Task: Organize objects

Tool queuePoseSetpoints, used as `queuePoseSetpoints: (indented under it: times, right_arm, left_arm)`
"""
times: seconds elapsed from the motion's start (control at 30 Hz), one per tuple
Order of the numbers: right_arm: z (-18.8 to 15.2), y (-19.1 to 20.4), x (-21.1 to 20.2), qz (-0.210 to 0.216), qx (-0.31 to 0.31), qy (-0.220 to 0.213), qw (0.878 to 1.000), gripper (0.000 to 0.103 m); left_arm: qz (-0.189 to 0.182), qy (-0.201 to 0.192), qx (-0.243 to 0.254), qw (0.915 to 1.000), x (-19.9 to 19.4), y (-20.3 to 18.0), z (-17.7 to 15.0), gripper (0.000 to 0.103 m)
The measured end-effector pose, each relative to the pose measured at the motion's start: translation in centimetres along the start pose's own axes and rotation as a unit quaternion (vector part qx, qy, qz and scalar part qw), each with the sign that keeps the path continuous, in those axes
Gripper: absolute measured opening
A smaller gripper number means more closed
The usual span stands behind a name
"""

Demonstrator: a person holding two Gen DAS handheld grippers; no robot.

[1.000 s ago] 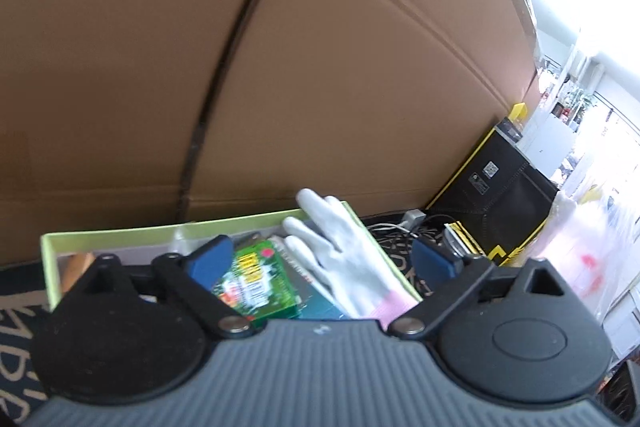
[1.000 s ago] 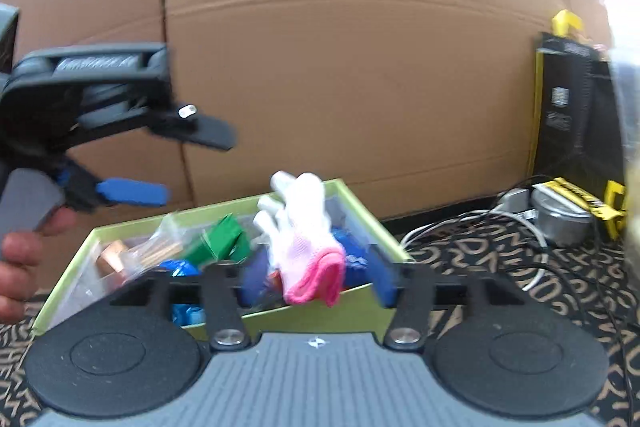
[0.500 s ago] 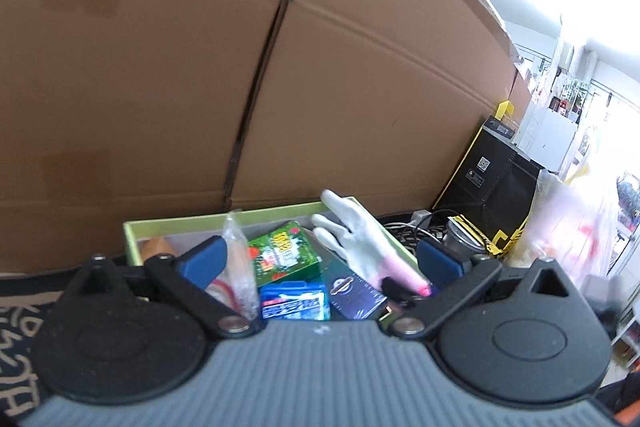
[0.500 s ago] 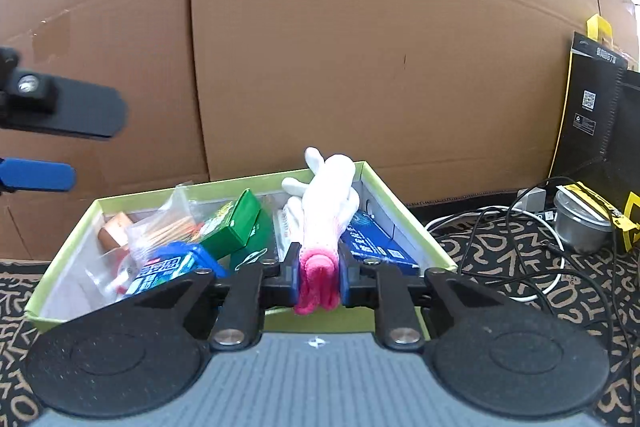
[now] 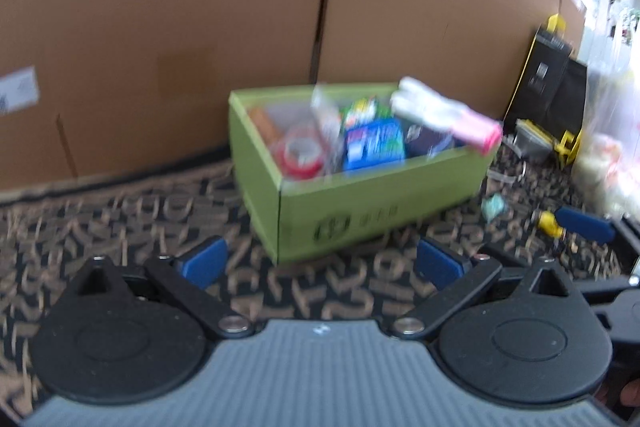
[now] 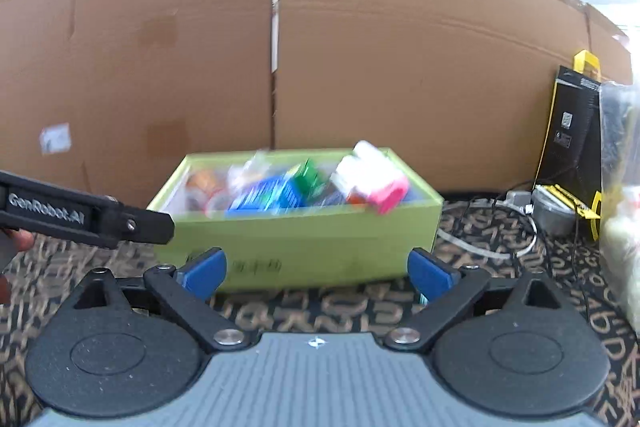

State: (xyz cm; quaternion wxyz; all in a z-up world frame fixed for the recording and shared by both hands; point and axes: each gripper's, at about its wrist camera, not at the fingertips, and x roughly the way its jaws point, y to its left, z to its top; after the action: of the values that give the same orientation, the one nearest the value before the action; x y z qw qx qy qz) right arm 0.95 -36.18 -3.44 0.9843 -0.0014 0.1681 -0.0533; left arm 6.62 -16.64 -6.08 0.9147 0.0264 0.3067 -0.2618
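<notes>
Down on the patterned rug (image 5: 120, 211), right up against a wall of big cardboard boxes (image 6: 400, 67), sits a lime green box (image 6: 304, 243) stuffed with odds and ends. Both views are pretty blurry, so take the small stuff with a grain of salt.

What I can make out inside: a white glove with a pink cuff (image 5: 444, 115) lying on top at the right end, cuff hanging over the rim. Next to it is a blue packet (image 5: 374, 143), a green packet (image 5: 362, 109) behind that, a roll of red tape (image 5: 300, 153) toward the left end, and some clear plastic wrapping (image 5: 326, 115) sticking up in the middle. Can't read any labels.

Left gripper (image 5: 320, 263) is spread wide with nothing between its blue pads, held back from the box's near corner. Right gripper (image 6: 318, 273) is the same deal, wide open and empty, just in front of the box's long side and not touching it.

Off to the right there's a black and yellow bag (image 6: 576, 135) leaning on the cardboard, a small metal pot (image 6: 554, 211) and white cables (image 6: 500, 239) on the rug. A tiny teal scrap (image 5: 494, 207) lies on the rug near the box's right corner.
</notes>
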Motion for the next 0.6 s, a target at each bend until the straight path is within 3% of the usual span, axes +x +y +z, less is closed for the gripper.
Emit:
queuePoseSetpoints:
  times: [0.17,0.6]
  right_arm:
    - [-1.0,0.2,-0.4,-0.017,-0.015,0.029,0.999,0.100]
    - [-0.1,-0.8,0.9,-0.017,-0.011,0.036,0.999,0.100]
  left_arm:
    - [0.010,0.021,-0.031,0.9992,0.1,0.5,-1.5,0.103]
    - [0.067,0.028,-0.019,0.9972,0.9,0.4,-1.4,0.103]
